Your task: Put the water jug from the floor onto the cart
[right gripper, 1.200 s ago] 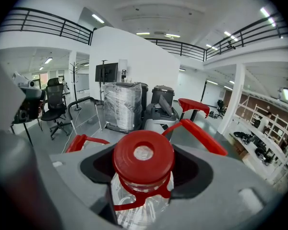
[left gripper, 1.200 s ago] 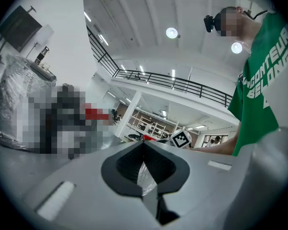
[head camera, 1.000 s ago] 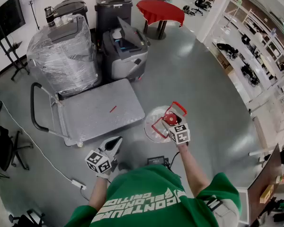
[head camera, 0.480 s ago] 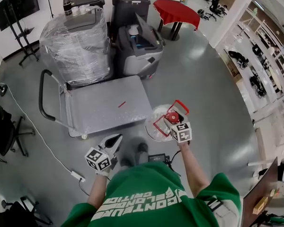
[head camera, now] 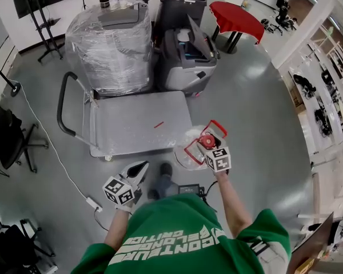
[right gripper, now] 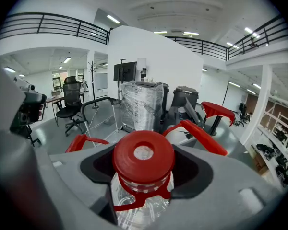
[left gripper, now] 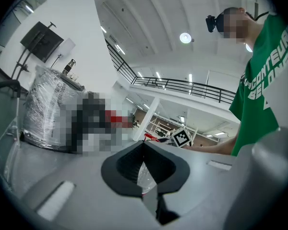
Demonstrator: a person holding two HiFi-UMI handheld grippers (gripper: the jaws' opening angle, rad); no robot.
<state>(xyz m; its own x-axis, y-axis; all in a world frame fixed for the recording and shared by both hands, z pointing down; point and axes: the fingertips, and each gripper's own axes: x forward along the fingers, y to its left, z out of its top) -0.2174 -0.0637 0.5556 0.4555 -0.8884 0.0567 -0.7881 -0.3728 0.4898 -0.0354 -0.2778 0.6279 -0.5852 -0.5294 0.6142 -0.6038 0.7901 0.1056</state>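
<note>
While the right gripper is clenched around the neck of the water jug, just under its red cap, the left gripper has its jaws pressed together with nothing between them. From the head view, the jug is under the right gripper, over the grey floor. It is just beside the near right corner of the cart, close to the edge but not on the deck. Whether its base touches the floor cannot be told. Its red carry handle stands swung up beyond the cap.

The left gripper is held to the lower left of the jug, apart from it, and points toward the cart's near edge. A small red item lies on the cart's flat grey deck, and the black push handle curves up at the cart's left end.

Behind the cart stand a bundle wrapped in clear film and a grey machine, with a round red table farther back. A person in a green shirt holds both grippers.
</note>
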